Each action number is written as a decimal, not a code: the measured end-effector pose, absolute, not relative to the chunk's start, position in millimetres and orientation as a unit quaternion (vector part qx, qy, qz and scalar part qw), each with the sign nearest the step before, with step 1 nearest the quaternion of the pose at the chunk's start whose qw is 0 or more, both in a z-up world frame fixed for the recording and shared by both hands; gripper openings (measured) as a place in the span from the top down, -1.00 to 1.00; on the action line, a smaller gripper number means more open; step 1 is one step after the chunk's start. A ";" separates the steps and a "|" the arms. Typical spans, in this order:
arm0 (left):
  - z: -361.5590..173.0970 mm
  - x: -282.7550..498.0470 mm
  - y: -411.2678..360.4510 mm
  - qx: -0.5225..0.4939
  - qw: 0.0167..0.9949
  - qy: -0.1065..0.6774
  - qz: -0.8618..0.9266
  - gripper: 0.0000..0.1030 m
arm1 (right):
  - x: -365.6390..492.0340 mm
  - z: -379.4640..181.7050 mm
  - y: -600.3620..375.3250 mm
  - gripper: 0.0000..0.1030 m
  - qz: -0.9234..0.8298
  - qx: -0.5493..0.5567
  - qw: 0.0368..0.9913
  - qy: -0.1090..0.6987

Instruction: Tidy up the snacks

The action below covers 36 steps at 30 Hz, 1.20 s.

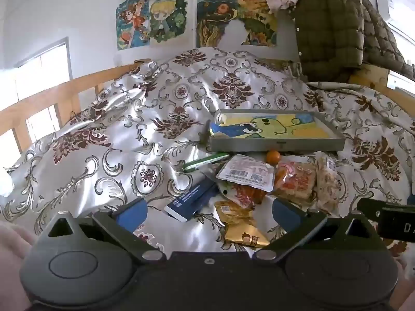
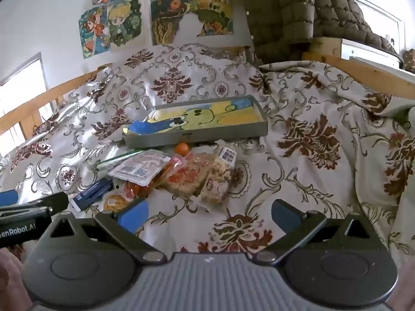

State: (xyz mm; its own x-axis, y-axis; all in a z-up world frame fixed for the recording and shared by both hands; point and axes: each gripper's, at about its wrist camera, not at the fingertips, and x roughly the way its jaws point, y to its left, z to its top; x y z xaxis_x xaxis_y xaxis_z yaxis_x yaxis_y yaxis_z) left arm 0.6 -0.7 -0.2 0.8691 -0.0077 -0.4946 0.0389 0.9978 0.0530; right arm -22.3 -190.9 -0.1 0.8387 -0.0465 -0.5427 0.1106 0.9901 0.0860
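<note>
Left gripper (image 1: 208, 211) and right gripper (image 2: 208, 211) fingers spread, empty, snack packets (image 1: 259, 178) heaped beside grey tray (image 1: 277, 145), floral bedspread (image 1: 129, 129)

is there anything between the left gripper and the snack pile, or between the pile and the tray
Nothing visible blocks either path. The left gripper hangs open just short of the snack pile, with only bedspread between. The tray lies right behind the pile; a small orange sits at its near wall, part of the pile itself.
</note>
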 end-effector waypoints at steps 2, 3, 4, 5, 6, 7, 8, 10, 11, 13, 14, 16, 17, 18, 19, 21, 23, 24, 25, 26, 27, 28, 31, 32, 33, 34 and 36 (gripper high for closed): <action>0.1 1.1 2.2 0.016 0.966 0.256 -0.014 -0.98 | -22.6 0.1 -191.4 -1.00 -0.040 0.058 0.957 0.280; -0.1 1.4 2.6 0.017 0.966 0.256 -0.015 -0.98 | -23.1 0.3 -191.6 -1.00 -0.041 0.058 0.958 0.278; -0.3 1.8 3.0 0.018 0.966 0.257 -0.017 -0.98 | -23.8 0.6 -191.8 -1.00 -0.043 0.057 0.959 0.276; -0.5 2.2 3.3 0.019 0.966 0.257 -0.019 -0.98 | -21.5 -0.4 -192.4 -1.00 -0.037 0.059 0.955 0.287; -2.7 2.6 2.7 0.016 0.966 0.259 -0.021 -0.98 | -21.6 -0.5 -192.2 -1.00 -0.037 0.058 0.956 0.286; -3.2 2.8 2.9 0.017 0.965 0.259 -0.023 -0.98 | -21.7 -0.6 -192.2 -1.00 -0.037 0.057 0.956 0.285; -3.8 2.8 3.0 0.019 0.965 0.259 -0.023 -0.98 | -21.7 -0.8 -192.3 -1.00 -0.037 0.057 0.956 0.285; -3.5 1.4 -0.7 0.022 0.965 0.259 -0.020 -0.98 | -22.3 0.7 -192.0 -1.00 -0.038 0.059 0.956 0.285; -3.6 2.7 0.7 0.018 0.965 0.260 -0.019 -0.98 | -20.4 -4.2 -191.2 -1.00 -0.038 0.059 0.956 0.285; -4.7 3.1 0.6 0.018 0.965 0.260 -0.018 -0.98 | -20.5 -4.3 -191.9 -1.00 -0.036 0.061 0.956 0.285; -5.4 3.3 0.6 0.018 0.965 0.260 -0.017 -0.98 | -20.6 -2.9 -192.3 -1.00 -0.036 0.061 0.956 0.286; -2.0 2.6 2.4 0.017 0.965 0.261 -0.017 -0.98 | -20.9 -2.5 -191.9 -1.00 -0.037 0.061 0.956 0.285; -2.1 2.6 2.6 0.018 0.965 0.261 -0.018 -0.98 | -21.3 -2.0 -192.8 -1.00 -0.036 0.062 0.956 0.285; -2.2 2.6 2.7 0.017 0.965 0.261 -0.019 -0.98 | -21.3 -1.9 -192.6 -1.00 -0.036 0.062 0.956 0.285; -2.3 2.8 2.6 0.018 0.965 0.260 -0.020 -0.98 | -21.3 -1.9 -192.4 -1.00 -0.037 0.062 0.956 0.285; -2.2 3.1 2.5 0.020 0.965 0.260 -0.019 -0.98 | -21.6 -1.2 -192.1 -1.00 -0.036 0.062 0.956 0.285; -2.1 2.9 2.8 0.019 0.965 0.260 -0.020 -0.98 | -21.6 -1.0 -190.9 -1.00 -0.036 0.062 0.956 0.285; -2.2 2.8 2.8 0.019 0.965 0.260 -0.019 -0.98 | -21.8 -0.6 -190.7 -1.00 -0.036 0.062 0.956 0.285; -2.4 2.8 2.6 0.019 0.965 0.260 -0.020 -0.98 | -21.8 -0.6 -190.1 -1.00 -0.036 0.062 0.956 0.285; -2.7 2.7 2.4 0.020 0.965 0.260 -0.020 -0.98 | -20.4 -1.5 -194.6 -1.00 -0.037 0.062 0.956 0.286; -2.7 2.7 2.4 0.020 0.965 0.260 -0.019 -0.98 | -20.1 -1.9 -194.6 -1.00 -0.037 0.062 0.955 0.286; -2.7 2.8 2.4 0.020 0.965 0.260 -0.020 -0.98 | -20.3 -1.6 -194.5 -1.00 -0.037 0.062 0.955 0.286; -2.7 2.9 2.5 0.020 0.965 0.260 -0.019 -0.98 | -21.4 -2.3 -195.7 -1.00 -0.038 0.063 0.955 0.286; -2.7 2.9 2.5 0.020 0.965 0.260 -0.020 -0.98 | -20.4 -2.2 -196.0 -1.00 -0.038 0.063 0.955 0.287; -2.7 2.9 2.5 0.020 0.965 0.260 -0.020 -0.98 | -20.4 -2.4 -196.2 -1.00 -0.038 0.063 0.955 0.287; -2.7 2.9 2.4 0.020 0.965 0.260 -0.020 -0.98 | -20.4 -2.1 -195.8 -1.00 -0.038 0.063 0.955 0.287; -2.6 2.9 2.3 0.020 0.965 0.260 -0.020 -0.98 | -20.5 -2.3 -195.8 -1.00 -0.038 0.063 0.955 0.287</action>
State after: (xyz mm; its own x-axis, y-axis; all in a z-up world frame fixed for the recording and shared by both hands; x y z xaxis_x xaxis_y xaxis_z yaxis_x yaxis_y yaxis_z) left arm 2.9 2.3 -2.6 0.8640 -0.0273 -0.5028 0.0484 0.9984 0.0288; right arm -20.5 -195.8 -2.3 0.8326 -0.0364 -0.5527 0.1084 0.9893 0.0981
